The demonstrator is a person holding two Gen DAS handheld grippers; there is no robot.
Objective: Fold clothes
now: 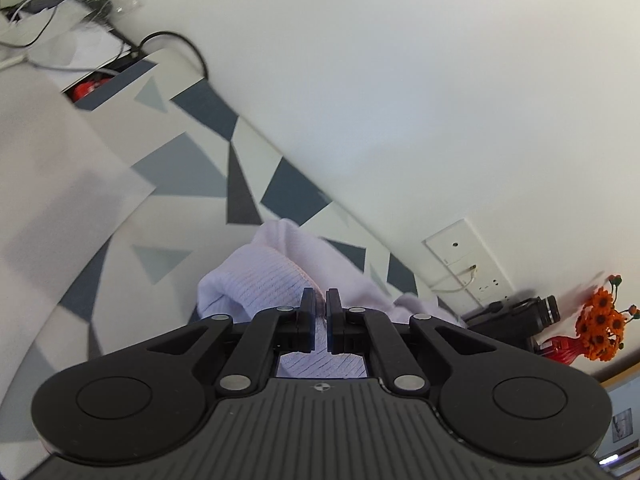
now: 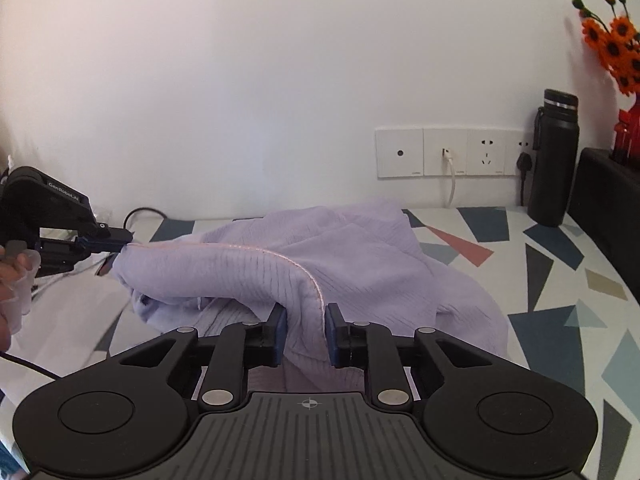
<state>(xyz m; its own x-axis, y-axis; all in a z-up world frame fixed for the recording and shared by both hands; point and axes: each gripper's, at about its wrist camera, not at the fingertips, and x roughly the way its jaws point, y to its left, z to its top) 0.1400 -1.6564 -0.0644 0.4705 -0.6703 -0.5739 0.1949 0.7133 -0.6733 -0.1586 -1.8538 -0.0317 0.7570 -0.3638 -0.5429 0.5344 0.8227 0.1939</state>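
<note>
Lilac ribbed knit garment, bunched on terrazzo-patterned table, hem (pink-edged) stretched between tongs. Left gripper pinching one end; right gripper nipping the other. Judged mid-fold: next, carrying hem across evenly.

lilac ribbed garment, triangle-patterned tablecloth

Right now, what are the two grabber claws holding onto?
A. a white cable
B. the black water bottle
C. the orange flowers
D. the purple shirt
D: the right gripper and the left gripper each pinch the hem of the purple shirt, stretching it between them, while the black bottle and orange flowers stand untouched by the wall.
</note>
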